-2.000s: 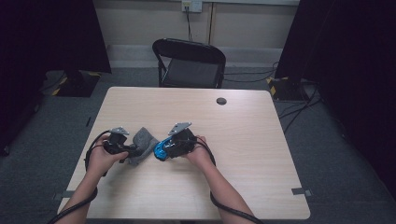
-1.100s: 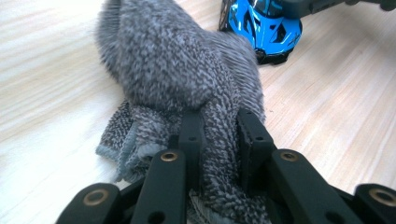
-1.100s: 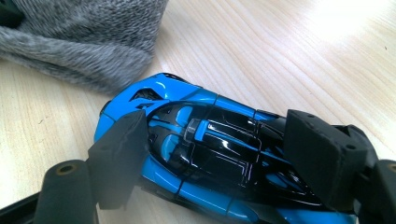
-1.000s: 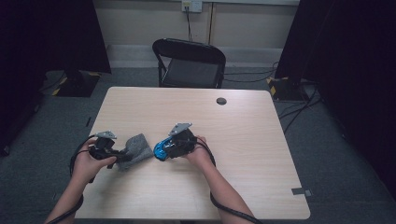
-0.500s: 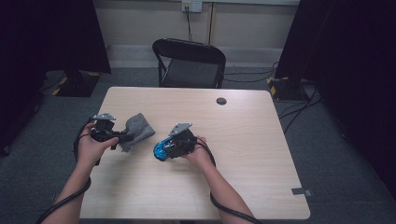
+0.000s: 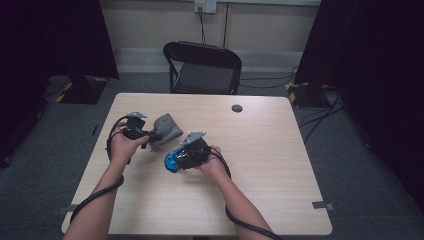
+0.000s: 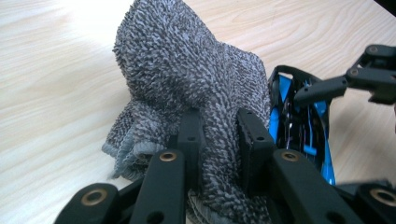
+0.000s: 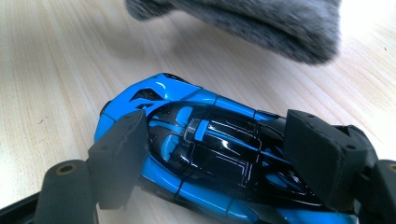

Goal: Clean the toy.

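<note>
The left gripper (image 7: 217, 140) pinches a fold of the grey cloth (image 7: 187, 84) (a nubby towel bunched into a hump), which lies on the table (image 6: 270, 150) up and left of the car. The right gripper (image 8: 215, 154) clamps the blue toy car (image 8: 196, 140) by its sides, the car resting on the tabletop near the cloth.

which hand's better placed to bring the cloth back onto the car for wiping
Left. The left gripper is shut on the grey cloth, just beside the blue toy car. The right gripper is clamped across the car, steadying it on the table.
</note>
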